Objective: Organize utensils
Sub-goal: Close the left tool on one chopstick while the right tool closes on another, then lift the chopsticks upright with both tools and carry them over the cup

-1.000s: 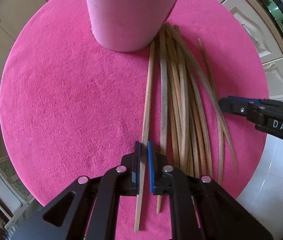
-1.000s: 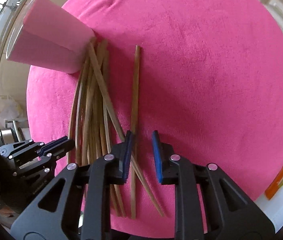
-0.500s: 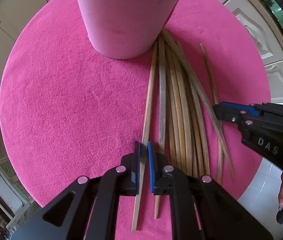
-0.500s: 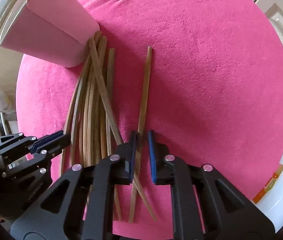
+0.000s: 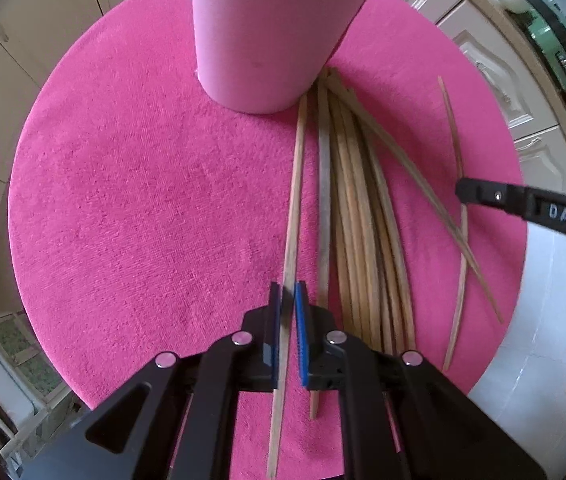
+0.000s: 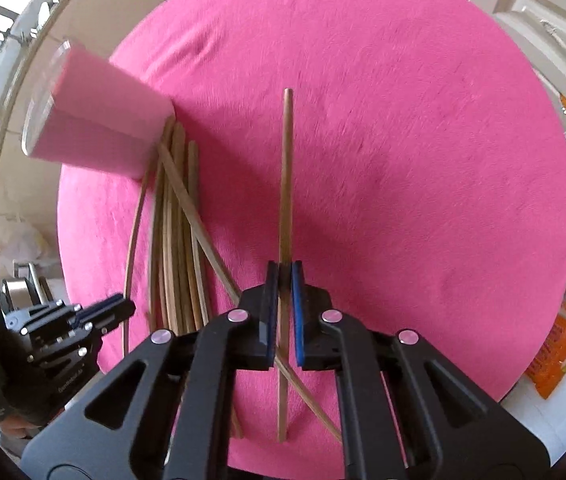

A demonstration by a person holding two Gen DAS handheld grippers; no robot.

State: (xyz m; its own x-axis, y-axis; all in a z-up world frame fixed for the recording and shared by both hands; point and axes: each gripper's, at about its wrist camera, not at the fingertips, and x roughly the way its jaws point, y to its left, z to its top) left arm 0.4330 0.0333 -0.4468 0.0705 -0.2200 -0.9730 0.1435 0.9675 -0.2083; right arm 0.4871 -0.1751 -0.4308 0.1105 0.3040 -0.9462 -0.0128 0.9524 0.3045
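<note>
Round pink mat on the table, a pink cup standing upright near its far side. A loose bundle of wooden chopsticks lies on the mat, far ends fanned against the cup's base, near ends running toward the person.

Left gripper: blue pads pressed onto a single chopstick at the bundle's left edge. That stick's far tip lies just beside the cup base.

Right gripper: jaws closing, pinching a separate chopstick about two-thirds down its length. This stick sits apart from the pile, pointing out over bare mat; whether it is off the mat I cannot tell.

From the left camera, the right gripper's black finger crosses a stray curved chopstick at the right edge. Orange packet off the mat, on the white surface.
</note>
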